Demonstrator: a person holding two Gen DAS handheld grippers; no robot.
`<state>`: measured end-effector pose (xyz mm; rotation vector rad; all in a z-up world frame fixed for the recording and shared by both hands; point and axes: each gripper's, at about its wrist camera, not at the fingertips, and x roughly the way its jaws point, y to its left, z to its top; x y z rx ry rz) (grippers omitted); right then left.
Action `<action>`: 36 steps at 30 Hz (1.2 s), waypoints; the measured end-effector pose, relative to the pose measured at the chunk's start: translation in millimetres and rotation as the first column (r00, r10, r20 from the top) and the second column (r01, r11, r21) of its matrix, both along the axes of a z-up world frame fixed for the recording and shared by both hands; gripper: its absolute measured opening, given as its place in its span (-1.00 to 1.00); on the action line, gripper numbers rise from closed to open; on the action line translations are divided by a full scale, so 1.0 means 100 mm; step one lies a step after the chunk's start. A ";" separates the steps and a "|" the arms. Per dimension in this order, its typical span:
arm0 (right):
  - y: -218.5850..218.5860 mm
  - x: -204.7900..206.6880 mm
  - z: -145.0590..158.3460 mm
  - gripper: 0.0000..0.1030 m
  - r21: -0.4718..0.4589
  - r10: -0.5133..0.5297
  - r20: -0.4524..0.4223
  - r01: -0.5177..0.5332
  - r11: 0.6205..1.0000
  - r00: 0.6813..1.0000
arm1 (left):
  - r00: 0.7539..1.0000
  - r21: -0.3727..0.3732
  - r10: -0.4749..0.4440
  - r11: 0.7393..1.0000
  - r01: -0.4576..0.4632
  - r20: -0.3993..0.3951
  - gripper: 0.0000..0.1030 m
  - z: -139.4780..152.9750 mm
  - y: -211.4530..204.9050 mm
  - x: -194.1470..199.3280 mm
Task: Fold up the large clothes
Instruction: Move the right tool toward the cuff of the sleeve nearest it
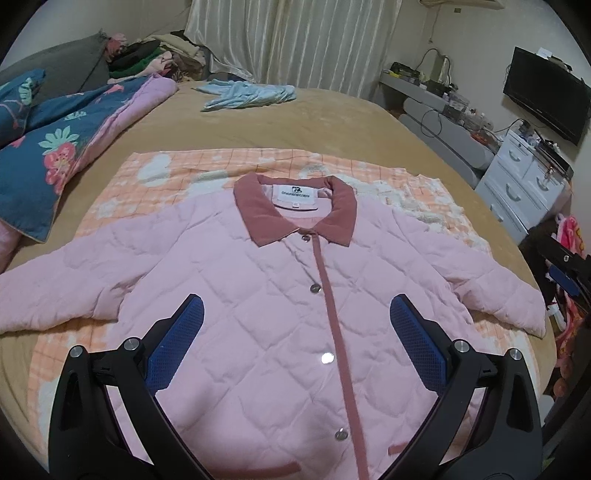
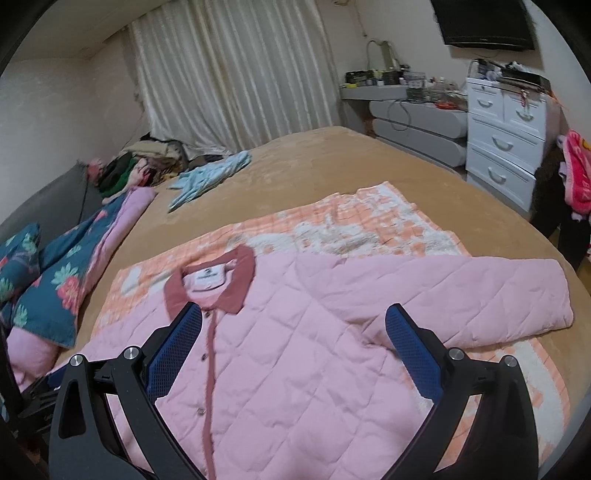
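I have a pink quilted jacket (image 1: pixel 280 332) laid flat and face up on an orange checked blanket (image 1: pixel 155 173), which lies on the tan bed cover (image 1: pixel 295 122); its darker rose collar (image 1: pixel 295 210) points to the far side and the front is buttoned shut. My left gripper (image 1: pixel 295 321) hangs over the jacket's chest with its blue pads (image 1: pixel 177 343) spread wide and nothing between them. My right gripper (image 2: pixel 293 332) is spread just as wide and empty, over the jacket's right half, near where the right sleeve (image 2: pixel 461 295) branches off. That sleeve runs out to the right, its cuff close to the bed's right edge; in the left view the left sleeve (image 1: pixel 48 291) stretches toward the left border of the picture. On the far left a floral blue quilt (image 1: pixel 48 147) lies bunched, near the left sleeve but apart from it, with a heap of clothes (image 1: pixel 147 55) behind it. A light blue garment (image 1: pixel 247 94) lies well apart on the far side of the bed, leaving bare cover between it and the blanket. Past the bed's right edge stand a white drawer unit (image 2: pixel 502 136) and a cluttered grey shelf (image 2: pixel 417 110), with a dark screen (image 2: pixel 484 22) on the wall above. Pale curtains (image 2: pixel 229 74) close off the far wall.
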<state>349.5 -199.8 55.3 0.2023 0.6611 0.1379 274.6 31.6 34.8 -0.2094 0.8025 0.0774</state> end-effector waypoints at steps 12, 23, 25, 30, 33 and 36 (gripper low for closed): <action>-0.64 0.33 -0.35 0.92 0.008 -0.153 -0.053 0.153 0.988 0.987 | 0.999 0.010 -0.021 1.000 0.021 -0.025 0.84 -0.19 -0.21 0.41; -1.60 0.48 -0.76 0.92 0.064 -0.364 -0.139 0.375 0.925 0.921 | 0.994 0.015 -0.034 0.999 0.035 -0.106 0.84 -0.56 -0.46 0.72; -1.75 0.48 -0.83 0.92 0.075 -0.397 -0.154 0.411 0.909 0.905 | 0.992 0.017 -0.035 0.999 0.037 -0.120 0.84 -0.62 -0.52 0.76; -2.13 0.50 -1.04 0.92 0.087 -0.477 -0.204 0.501 0.861 0.855 | 0.987 0.029 -0.046 0.998 0.051 -0.153 0.84 -0.76 -0.68 0.86; -2.33 0.50 -1.17 0.92 0.079 -0.526 -0.235 0.556 0.828 0.817 | 0.985 0.029 -0.059 0.998 0.064 -0.162 0.84 -0.80 -0.77 0.90; -2.47 0.51 -1.29 0.92 0.082 -0.555 -0.264 0.592 0.802 0.789 | 0.984 0.033 -0.065 0.997 0.072 -0.165 0.84 -0.83 -0.84 0.94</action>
